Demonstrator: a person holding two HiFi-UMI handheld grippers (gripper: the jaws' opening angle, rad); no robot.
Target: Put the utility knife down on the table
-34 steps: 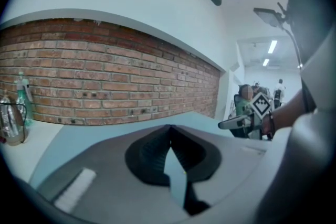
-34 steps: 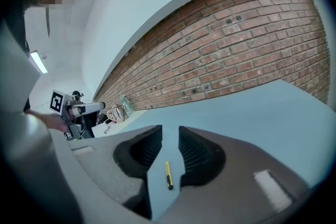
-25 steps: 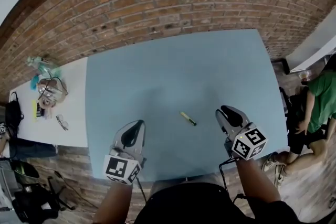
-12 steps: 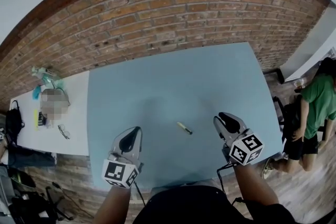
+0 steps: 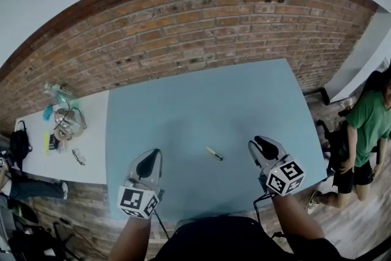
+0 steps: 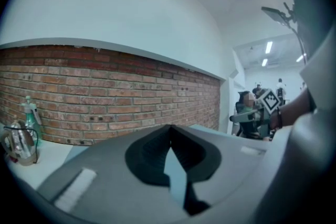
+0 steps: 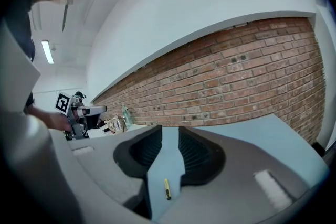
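Head view: utility knife (image 5: 214, 153) lies flat on the blue table (image 5: 201, 95) near its 6 o'clock edge. Right gripper (image 5: 260, 145), at the knife's 3 o'clock, jaws parted and empty; left gripper (image 5: 152, 157), at 9 o'clock, jaws together. Placement looks done; next, simply withdraw. No readable writing.

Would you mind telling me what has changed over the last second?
Nothing moved except the head camera. The utility knife still lies untouched on the blue table; the left gripper stays shut and the right gripper stays open, both empty near the front edge.
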